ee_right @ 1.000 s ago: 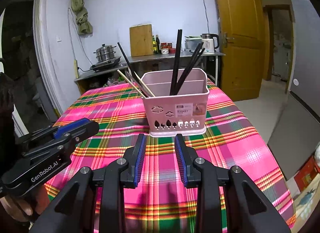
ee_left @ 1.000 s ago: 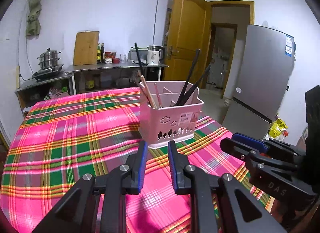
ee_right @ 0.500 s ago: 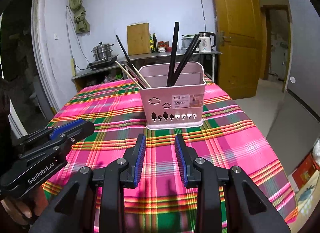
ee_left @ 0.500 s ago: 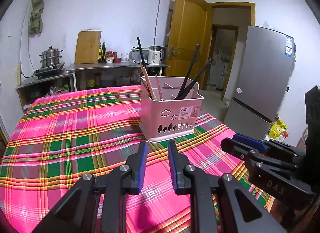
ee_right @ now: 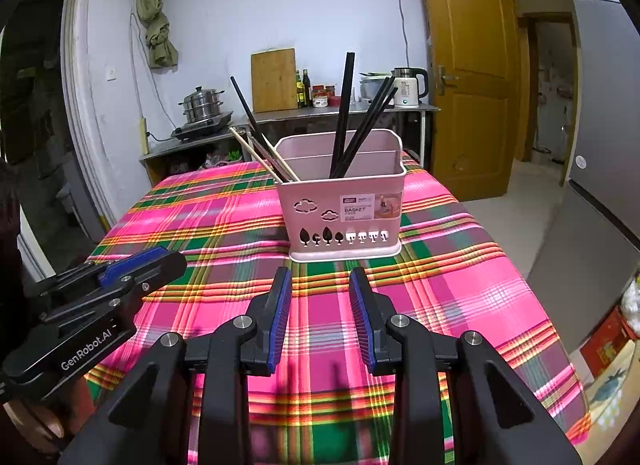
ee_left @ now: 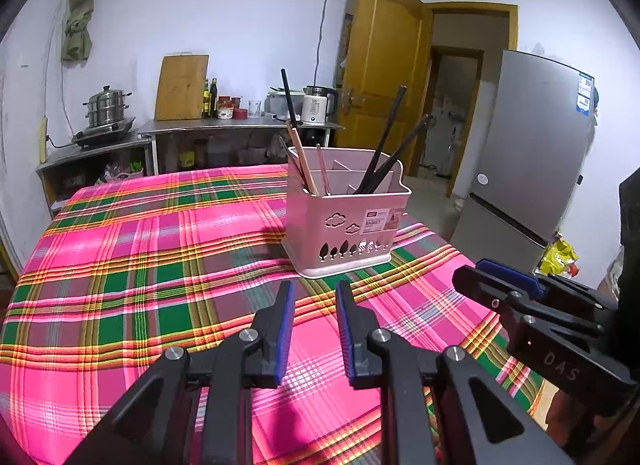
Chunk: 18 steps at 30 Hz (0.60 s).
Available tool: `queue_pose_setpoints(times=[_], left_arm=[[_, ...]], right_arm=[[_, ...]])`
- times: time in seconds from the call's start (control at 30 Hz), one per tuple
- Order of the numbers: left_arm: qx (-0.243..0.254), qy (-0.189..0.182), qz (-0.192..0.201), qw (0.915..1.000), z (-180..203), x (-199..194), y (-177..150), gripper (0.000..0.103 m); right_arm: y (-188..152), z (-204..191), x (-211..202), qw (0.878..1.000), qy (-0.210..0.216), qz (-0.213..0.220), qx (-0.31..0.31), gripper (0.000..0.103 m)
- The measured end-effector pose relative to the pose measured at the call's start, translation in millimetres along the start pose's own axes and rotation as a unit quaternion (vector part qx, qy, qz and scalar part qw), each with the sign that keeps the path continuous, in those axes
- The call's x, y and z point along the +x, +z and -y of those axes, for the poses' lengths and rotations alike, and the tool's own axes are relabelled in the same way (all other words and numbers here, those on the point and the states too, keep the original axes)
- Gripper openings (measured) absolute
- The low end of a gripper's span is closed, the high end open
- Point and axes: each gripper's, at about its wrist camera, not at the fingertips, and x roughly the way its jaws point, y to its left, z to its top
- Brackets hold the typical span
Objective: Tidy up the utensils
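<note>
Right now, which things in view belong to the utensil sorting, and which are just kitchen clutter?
Job:
- pink utensil basket on the plaid tablecloth
- black chopsticks
- wooden chopsticks
- left hand-held gripper, open, empty
- right hand-held gripper, open, empty

Lying about:
- cutting board
- steamer pot
- kettle
- sauce bottles
- fridge

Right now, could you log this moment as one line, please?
left gripper: open, empty | right gripper: open, empty | chopsticks: in pink basket
</note>
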Motion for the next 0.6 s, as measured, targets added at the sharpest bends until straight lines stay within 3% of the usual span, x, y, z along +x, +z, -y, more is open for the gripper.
queue_pose_setpoints(times=[0.6], left_arm=[[0.002,0.014,-0.006,0.9999,1.5,-4.6,-1.2,0.02]], right_arm=[[1.8,0.7,-8.7,1.0,-0.008,0.001,0.0,0.031]])
